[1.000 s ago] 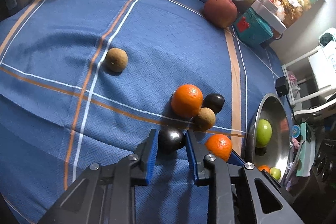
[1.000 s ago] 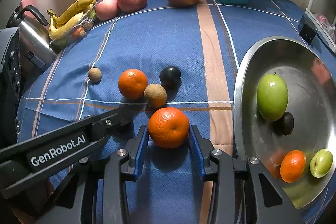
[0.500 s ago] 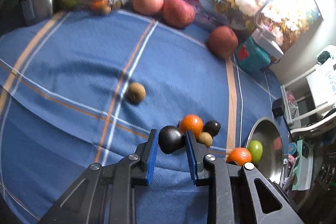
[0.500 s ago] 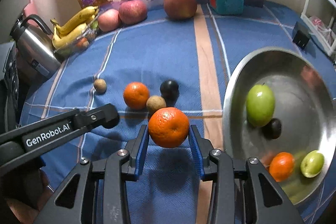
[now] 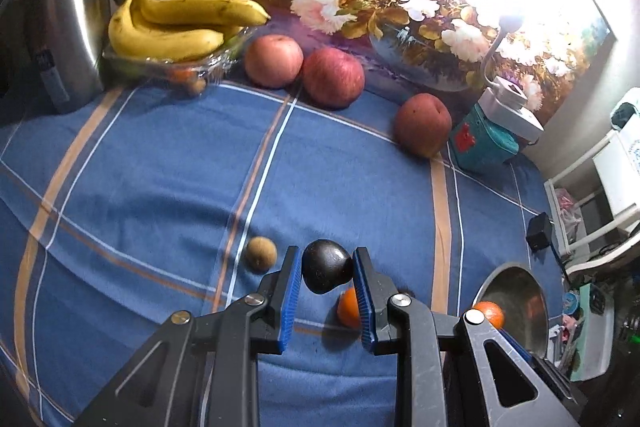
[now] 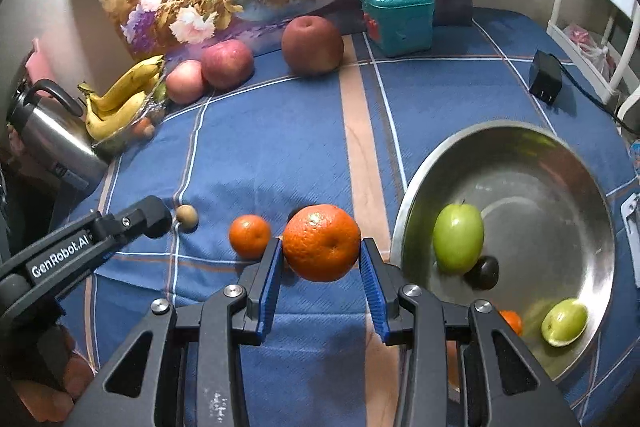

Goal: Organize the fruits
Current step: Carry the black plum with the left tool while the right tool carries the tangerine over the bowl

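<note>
My left gripper is shut on a dark plum and holds it above the blue cloth. My right gripper is shut on a large orange, lifted just left of the steel bowl. The bowl holds a green apple, a dark plum, a small green fruit and a small orange. On the cloth lie a small orange and a brown kiwi. The kiwi and the orange also show in the left wrist view.
Three red apples stand at the back by a flower painting. A glass dish with bananas and a steel kettle are at the back left. A teal box and a black adapter are at the back right.
Both grippers have lifted their fruit higher off the cloth. The right gripper has carried the orange toward the bowl. The left wrist view has tilted up toward the back of the table.
</note>
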`<state>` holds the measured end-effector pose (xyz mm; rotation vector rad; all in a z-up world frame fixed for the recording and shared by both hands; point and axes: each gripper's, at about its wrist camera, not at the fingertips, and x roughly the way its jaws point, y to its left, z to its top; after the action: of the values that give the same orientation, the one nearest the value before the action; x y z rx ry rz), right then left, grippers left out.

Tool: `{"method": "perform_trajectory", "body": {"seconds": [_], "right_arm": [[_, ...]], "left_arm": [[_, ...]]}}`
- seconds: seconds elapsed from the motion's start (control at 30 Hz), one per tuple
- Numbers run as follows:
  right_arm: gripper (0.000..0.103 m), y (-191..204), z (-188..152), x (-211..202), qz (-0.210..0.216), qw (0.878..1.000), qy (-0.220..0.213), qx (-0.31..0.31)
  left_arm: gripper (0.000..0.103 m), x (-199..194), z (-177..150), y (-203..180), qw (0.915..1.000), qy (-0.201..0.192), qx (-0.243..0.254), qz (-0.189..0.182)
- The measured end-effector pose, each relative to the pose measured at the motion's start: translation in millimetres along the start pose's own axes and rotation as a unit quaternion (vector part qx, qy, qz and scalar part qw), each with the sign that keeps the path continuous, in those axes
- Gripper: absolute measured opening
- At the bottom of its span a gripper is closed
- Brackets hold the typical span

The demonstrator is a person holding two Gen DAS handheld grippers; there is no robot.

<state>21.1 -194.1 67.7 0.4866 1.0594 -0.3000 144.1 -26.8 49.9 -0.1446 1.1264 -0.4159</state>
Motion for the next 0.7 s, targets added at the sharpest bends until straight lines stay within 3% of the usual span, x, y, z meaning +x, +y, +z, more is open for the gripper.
{"method": "perform_trajectory", "body": {"seconds": [0.27,0.5,0.7], "right_arm": [[0.04,-19,16,-7,-0.035,0.999,-0.016,0.006],[0.04,-58,19,-19,-0.072,0.996,-0.036,0.04],[0.04,-101,11,-21,-0.098,0.991,-0.027,0.083]], "left_arm": [[0.028,9,-5,-22,0.9996,-0.002,0.023,0.014],[0.028,18,-22,-65,0.9968,0.009,0.078,0.012],[0.028,16,-40,-109,0.9904,0.015,0.138,-0.003]]}}
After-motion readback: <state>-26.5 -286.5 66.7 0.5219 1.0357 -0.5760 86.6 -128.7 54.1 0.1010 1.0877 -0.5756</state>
